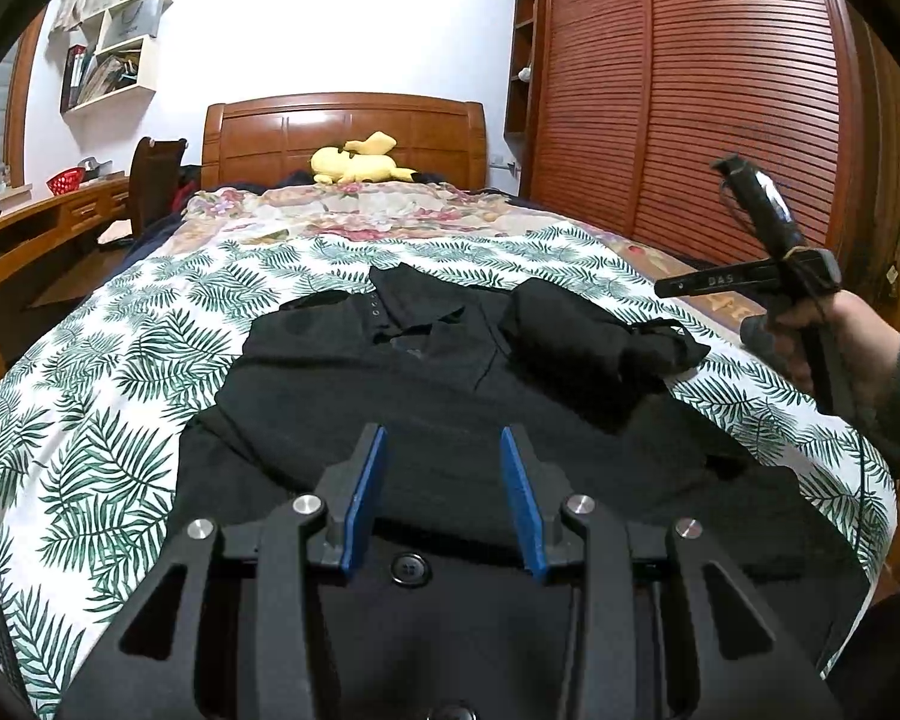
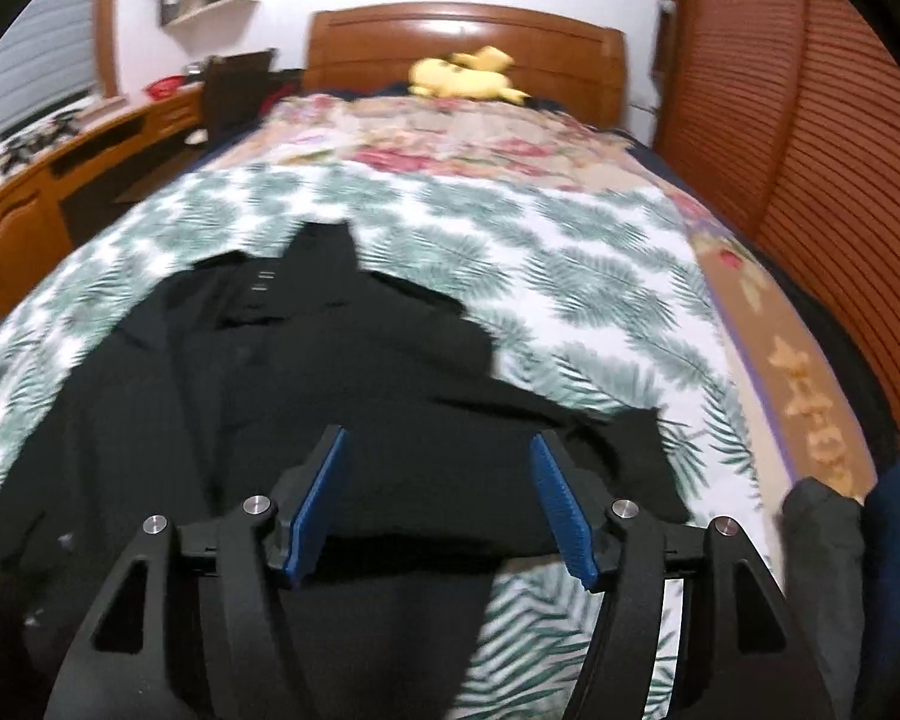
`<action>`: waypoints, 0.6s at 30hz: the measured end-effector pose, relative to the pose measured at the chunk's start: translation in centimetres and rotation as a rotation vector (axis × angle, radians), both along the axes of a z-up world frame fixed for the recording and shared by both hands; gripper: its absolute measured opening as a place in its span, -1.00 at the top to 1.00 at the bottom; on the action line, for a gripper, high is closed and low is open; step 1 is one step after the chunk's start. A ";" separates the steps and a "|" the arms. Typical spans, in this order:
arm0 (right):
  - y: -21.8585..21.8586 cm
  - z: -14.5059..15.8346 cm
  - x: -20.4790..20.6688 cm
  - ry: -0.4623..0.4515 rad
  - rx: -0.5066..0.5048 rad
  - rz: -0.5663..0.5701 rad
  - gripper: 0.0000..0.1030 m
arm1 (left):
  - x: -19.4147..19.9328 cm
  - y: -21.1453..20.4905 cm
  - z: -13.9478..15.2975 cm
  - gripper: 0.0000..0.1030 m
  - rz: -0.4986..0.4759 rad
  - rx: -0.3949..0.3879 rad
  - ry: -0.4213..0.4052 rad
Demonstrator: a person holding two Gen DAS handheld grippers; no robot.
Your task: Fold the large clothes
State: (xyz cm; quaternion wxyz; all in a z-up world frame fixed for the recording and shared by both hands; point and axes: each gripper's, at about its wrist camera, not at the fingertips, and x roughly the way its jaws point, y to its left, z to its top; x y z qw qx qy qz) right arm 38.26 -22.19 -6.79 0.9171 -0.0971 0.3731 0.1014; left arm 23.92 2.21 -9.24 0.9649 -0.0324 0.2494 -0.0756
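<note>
So the black shirt (image 1: 426,384) was lying flat on the leaf-print bedspread (image 1: 108,420), collar end toward the wooden headboard (image 1: 342,132) and hem toward the foot of the bed, so its long axis ran straight away from both grippers. The sleeve on the side away from the headboard's left post was already bunched over the chest. The left gripper (image 1: 443,498) hovered over the hem with its jaws partly apart and nothing pinched. The right gripper (image 2: 441,501) had its jaws spread wider, also empty, and looked nearer the shirt's right edge, so I'd guess it takes that side next. The left view showed the hand (image 1: 834,336) holding the right tool; the right view was blurry but showed the bare bedspread beside the shirt.
</note>
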 end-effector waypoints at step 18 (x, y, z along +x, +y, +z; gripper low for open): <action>-10.3 -8.6 5.3 0.207 0.034 -0.279 -0.29 | 0.8 -0.8 -0.9 0.27 -0.016 0.020 0.036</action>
